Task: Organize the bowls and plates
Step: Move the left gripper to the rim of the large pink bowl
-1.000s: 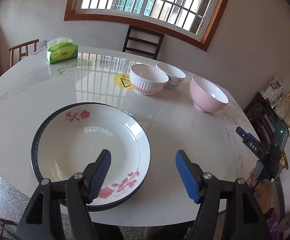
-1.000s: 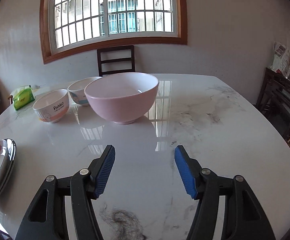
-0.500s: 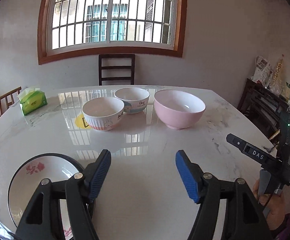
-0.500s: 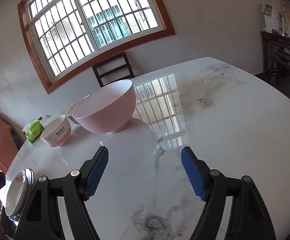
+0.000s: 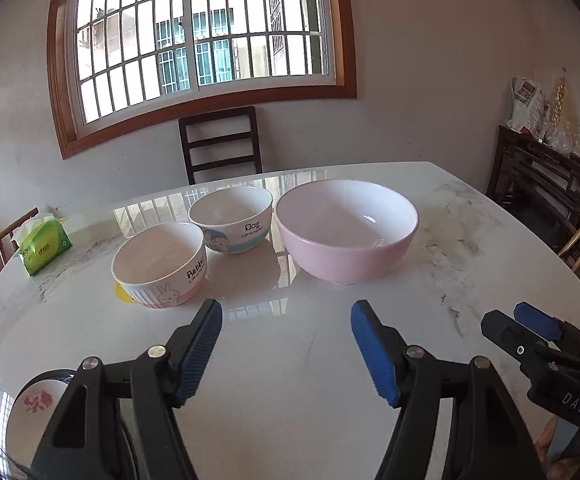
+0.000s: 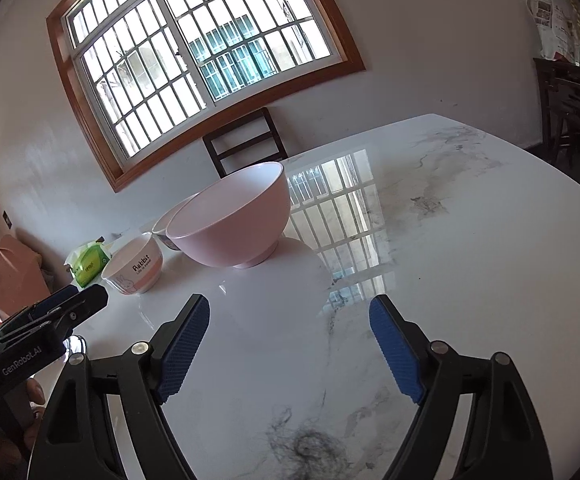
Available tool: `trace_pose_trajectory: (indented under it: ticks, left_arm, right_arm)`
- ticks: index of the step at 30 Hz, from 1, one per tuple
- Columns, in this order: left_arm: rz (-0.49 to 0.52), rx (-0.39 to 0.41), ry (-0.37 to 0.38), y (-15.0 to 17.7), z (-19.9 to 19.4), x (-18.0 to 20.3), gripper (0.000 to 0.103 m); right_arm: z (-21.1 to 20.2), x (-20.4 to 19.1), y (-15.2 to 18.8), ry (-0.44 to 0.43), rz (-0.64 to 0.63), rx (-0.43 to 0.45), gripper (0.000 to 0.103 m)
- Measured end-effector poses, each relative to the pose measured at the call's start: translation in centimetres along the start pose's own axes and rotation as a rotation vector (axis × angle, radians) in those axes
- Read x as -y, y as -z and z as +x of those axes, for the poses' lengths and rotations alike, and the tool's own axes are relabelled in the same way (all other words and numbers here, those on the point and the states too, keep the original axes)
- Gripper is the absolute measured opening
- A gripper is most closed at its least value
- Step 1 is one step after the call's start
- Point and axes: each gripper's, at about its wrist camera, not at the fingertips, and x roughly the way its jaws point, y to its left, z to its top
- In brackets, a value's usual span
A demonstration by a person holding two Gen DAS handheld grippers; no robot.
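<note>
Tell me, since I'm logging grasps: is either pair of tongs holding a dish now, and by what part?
Nothing is held. The left tongs stand open over bare table; the right tongs are opening, with nothing between them.

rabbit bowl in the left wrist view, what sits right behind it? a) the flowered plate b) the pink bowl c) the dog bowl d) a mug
c: the dog bowl stands just behind the rabbit bowl, while the pink bowl is off to the right of both.
</note>
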Motion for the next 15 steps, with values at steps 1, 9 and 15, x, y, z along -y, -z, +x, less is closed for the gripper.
trace_pose_trajectory:
  ticks: [1,9,15]
  left_arm:
    - [-0.005,-0.005,0.01,-0.4,0.4,0.1,0.069]
    - [-0.011,-0.054,0.054,-4.1,3.3,0.4,0.069]
    - [-0.151,-0.166,0.204,-7.0,5.9,-1.8,0.069]
  right_arm:
    - [0.0,-0.1,0.0,0.002,-0.007,0.002,0.08]
    - [1.0,0.8,-2.6,-0.041,-0.008,-0.062,0.08]
    - [3.4,3.0,-8.2,-0.124,0.088,-0.135,0.08]
